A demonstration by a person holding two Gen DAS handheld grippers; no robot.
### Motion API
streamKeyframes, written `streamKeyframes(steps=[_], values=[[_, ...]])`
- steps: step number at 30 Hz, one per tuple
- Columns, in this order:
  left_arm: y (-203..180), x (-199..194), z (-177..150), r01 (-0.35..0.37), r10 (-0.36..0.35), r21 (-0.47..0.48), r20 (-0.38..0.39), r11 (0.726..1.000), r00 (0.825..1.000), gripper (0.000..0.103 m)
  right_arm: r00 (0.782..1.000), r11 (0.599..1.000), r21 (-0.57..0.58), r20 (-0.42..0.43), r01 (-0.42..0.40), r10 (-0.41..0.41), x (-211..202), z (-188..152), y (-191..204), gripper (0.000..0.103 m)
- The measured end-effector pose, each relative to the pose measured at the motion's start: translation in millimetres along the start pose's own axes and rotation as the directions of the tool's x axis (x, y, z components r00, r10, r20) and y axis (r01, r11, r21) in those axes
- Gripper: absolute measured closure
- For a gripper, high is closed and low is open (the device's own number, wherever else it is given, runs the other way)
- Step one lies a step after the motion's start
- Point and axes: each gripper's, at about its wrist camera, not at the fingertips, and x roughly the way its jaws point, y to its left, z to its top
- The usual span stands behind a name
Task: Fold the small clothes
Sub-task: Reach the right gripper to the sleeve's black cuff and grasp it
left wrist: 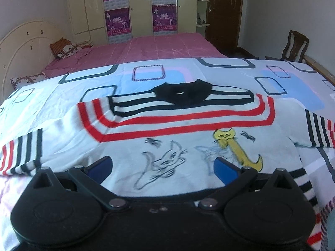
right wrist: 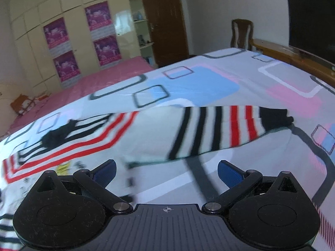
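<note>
A small white sweater (left wrist: 167, 129) with red and black stripes, a black collar (left wrist: 184, 93) and cat drawings lies flat, front up, on a patterned bed sheet (left wrist: 52, 96). Both sleeves spread out to the sides. My left gripper (left wrist: 163, 167) hovers open over the sweater's lower hem, its blue pads (left wrist: 225, 170) apart with nothing between them. In the right wrist view the sweater (right wrist: 83, 138) stretches leftward and its right sleeve (right wrist: 219, 129) with the black cuff lies ahead. My right gripper (right wrist: 166, 171) is open just short of that sleeve, above the sheet (right wrist: 240, 163).
A second bed with a pink cover (left wrist: 146, 48) stands behind, with cushions (left wrist: 63, 48) near a cream headboard (left wrist: 18, 48). Wardrobes with purple posters (left wrist: 119, 8), a dark door (left wrist: 224, 10) and a wooden chair (left wrist: 295, 46) line the far side. A dark screen (right wrist: 309, 21) sits on a wooden bench at right.
</note>
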Motion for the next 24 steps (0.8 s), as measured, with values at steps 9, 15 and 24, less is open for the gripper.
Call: streamKeyframes(steps=[9,15,24], values=[[-45,28,8,-0.013,0.014,0.016,-0.026,1.000,1.000,0.000,0.993,0.985,0.144,-0.070,0.100,-0.091,52,20,-94,0.040],[-52,45,12,-0.027,0.028,0.006,-0.079,1.000,0.996,0.000,0.988,0.965,0.221,-0.092,0.144,-0.126,82,30,-138,0.040],[-47,54,14,-0.050,0.048,-0.020,-0.102,0.999,0.994,0.007,0.985,0.954,0.245,-0.043,0.171,-0.165,105,48,-164,0.084]])
